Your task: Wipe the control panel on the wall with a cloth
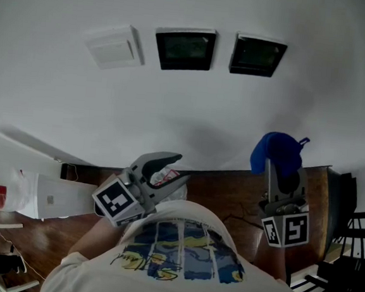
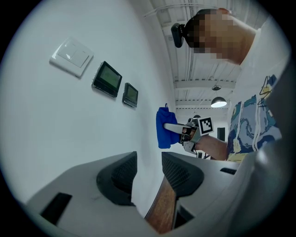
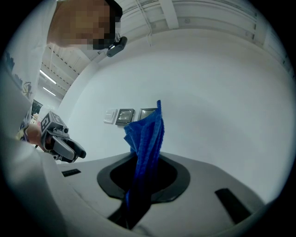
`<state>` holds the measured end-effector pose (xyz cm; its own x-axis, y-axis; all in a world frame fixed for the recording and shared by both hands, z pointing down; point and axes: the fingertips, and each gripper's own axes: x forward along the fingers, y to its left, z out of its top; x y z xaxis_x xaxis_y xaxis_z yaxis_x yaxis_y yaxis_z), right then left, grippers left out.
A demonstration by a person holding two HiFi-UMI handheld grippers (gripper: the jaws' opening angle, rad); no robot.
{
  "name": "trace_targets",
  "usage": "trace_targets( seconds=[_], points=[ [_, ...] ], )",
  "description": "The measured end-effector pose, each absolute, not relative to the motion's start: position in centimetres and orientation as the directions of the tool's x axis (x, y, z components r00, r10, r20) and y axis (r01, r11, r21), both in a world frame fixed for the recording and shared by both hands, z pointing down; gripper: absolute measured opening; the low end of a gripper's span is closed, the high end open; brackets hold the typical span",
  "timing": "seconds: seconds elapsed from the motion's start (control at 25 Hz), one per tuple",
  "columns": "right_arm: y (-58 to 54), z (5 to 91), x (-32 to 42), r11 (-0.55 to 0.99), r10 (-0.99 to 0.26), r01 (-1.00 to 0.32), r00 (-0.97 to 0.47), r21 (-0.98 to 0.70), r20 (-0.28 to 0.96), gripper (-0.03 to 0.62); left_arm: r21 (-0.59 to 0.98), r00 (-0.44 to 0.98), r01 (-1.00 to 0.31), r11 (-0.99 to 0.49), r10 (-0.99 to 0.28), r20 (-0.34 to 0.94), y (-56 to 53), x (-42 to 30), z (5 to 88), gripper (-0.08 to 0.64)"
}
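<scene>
Blue cloth [image 1: 277,153] stands bunched in our right tongs [image 1: 282,171], which are clamped on it. A dark control panel [image 1: 258,55] sits on the white wall [image 1: 313,103] well above these tongs, with a second panel [image 1: 184,49] to its left. Our left tongs [image 1: 183,166] hang lower and to the left of the right pair, jaws parted around nothing.
</scene>
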<state>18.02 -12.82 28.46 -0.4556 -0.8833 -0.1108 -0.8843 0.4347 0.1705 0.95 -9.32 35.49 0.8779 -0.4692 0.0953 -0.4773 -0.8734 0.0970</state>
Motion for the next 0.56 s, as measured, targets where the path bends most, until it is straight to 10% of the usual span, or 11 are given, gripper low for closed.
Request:
trace_targets(
  seconds=[0.56],
  points=[
    [-13.40, 28.53, 17.57, 0.457, -0.874, -0.877, -0.474, 0.152, -0.108, 0.084, 0.102, 0.877, -0.480, -0.871, -0.472, 0.094, -9.75, 1.18, 35.73, 0.144]
  ],
)
